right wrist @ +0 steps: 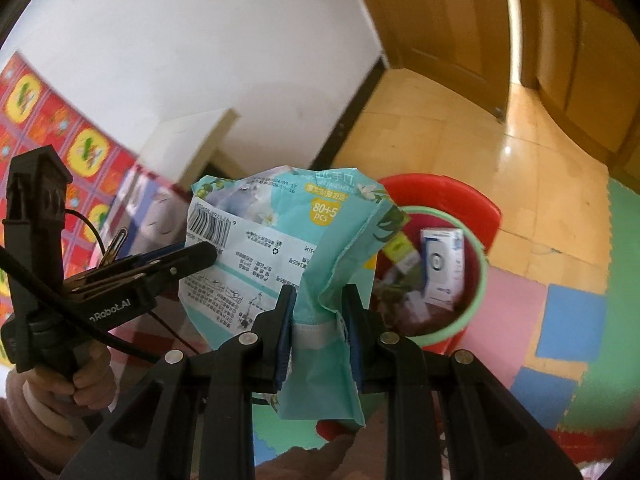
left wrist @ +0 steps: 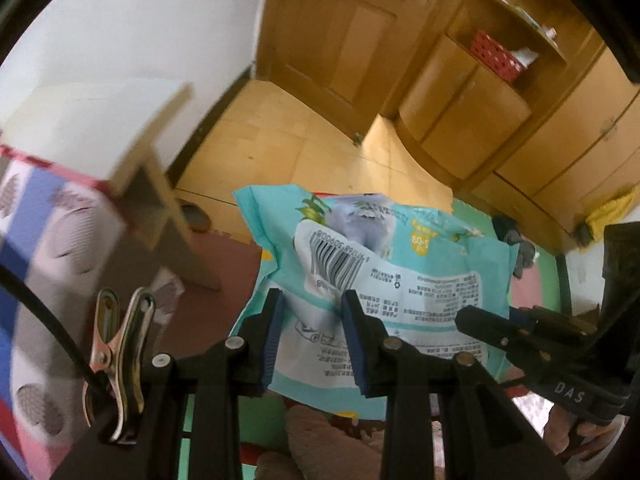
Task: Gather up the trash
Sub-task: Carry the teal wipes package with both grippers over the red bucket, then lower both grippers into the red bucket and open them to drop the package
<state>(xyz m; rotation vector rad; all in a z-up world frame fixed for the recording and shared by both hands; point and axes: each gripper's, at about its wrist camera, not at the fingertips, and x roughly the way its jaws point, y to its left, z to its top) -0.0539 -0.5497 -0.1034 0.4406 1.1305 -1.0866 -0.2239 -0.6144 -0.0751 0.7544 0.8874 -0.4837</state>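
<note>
A crumpled teal wipes packet (left wrist: 400, 280) with a barcode hangs in the air between both grippers. My left gripper (left wrist: 312, 296) has its fingers drawn in narrowly on the packet's lower edge, below the barcode. In the right wrist view the packet (right wrist: 272, 240) is bunched between the blue pads of my right gripper (right wrist: 318, 292), which is shut on it. The left gripper (right wrist: 208, 254) meets the packet's left edge there. The right gripper (left wrist: 464, 318) touches its right edge in the left wrist view. Just beyond the packet stands a red bucket (right wrist: 460, 200) with a green rim, holding a white-blue box (right wrist: 442, 264) and other trash.
Coloured foam mats (right wrist: 572, 320) cover the floor near the bucket, with yellow tiles (right wrist: 440, 140) beyond. Wooden cabinets (left wrist: 460, 128) and a door (left wrist: 340, 40) line the far side. A white board (left wrist: 152, 152) and patterned fabric (left wrist: 60, 240) stand at the left. A hand (right wrist: 80, 376) holds the left gripper.
</note>
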